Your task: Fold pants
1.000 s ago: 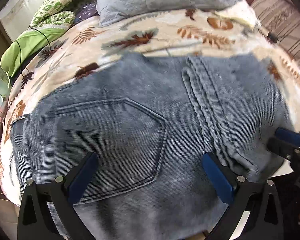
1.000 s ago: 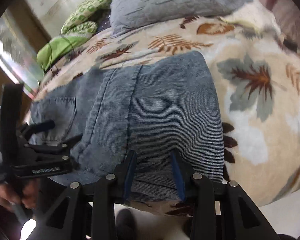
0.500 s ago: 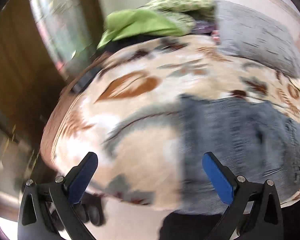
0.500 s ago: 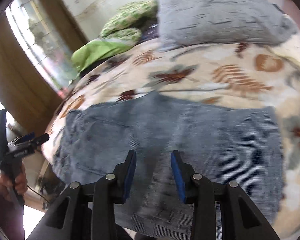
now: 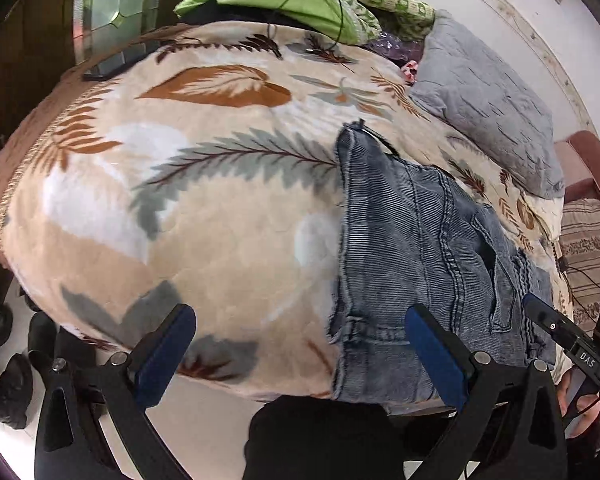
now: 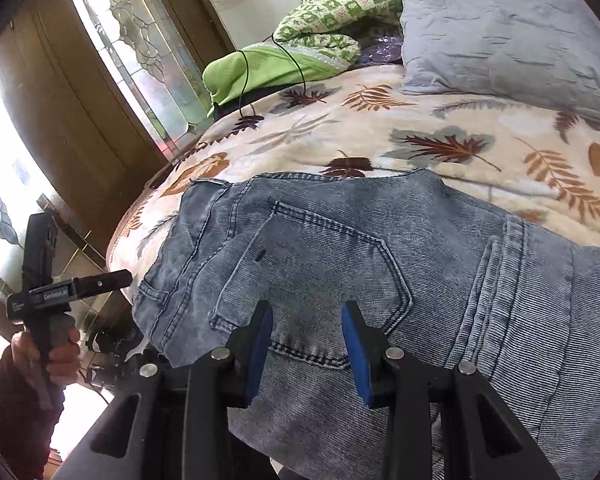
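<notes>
The blue jeans (image 6: 340, 256) lie folded on the bed, back pocket up, waistband toward the left edge. My right gripper (image 6: 308, 340) hovers over the back pocket, jaws partly apart with only flat denim showing through the gap. In the left wrist view the jeans (image 5: 420, 248) lie to the right, and my left gripper (image 5: 300, 344) stands wide open over the bare blanket near the bed's front edge, holding nothing. The left gripper (image 6: 112, 280) also shows at the far left of the right wrist view, held by a hand (image 6: 56, 352) off the bed's side. The right gripper (image 5: 540, 316) shows at the jeans' right side.
A leaf-patterned blanket (image 5: 204, 208) covers the bed. A grey pillow (image 6: 508, 40) and green bedding (image 6: 268, 68) with a black cable lie at the far end. A wooden door with patterned glass (image 6: 112, 92) stands to the left. Shoes (image 5: 8, 384) sit on the floor.
My left gripper has swung left off the jeans to above the bare blanket. My right gripper has moved left along the jeans from the leg end to above the back pocket.
</notes>
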### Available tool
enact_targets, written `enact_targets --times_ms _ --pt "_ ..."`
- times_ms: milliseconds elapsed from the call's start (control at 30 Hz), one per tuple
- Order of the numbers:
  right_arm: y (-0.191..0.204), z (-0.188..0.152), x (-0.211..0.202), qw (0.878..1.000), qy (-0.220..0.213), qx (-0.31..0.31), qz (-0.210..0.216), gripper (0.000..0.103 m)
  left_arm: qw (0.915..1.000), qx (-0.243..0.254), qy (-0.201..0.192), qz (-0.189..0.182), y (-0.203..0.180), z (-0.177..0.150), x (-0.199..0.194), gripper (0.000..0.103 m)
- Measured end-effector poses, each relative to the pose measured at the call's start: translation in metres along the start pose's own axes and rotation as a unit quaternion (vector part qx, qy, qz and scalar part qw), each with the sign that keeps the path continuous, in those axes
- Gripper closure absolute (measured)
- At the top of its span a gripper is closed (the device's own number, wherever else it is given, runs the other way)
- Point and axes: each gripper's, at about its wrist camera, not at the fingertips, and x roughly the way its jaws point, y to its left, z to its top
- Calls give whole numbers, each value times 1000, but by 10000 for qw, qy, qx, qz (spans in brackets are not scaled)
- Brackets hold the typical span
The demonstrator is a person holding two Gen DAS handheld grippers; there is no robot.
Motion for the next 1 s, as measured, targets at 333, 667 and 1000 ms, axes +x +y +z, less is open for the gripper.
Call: enact_targets --times_ms 333,667,1000 --pt "-19 3 -3 9994 -72 279 -197 63 9969 483 161 -600 -26 23 37 27" --pt "-34 6 -4 9978 -155 486 -433 63 9943 224 375 -977 -27 34 45 45" --pt "-43 8 -11 9964 -328 632 -450 63 9931 763 321 -828 -57 33 47 76"
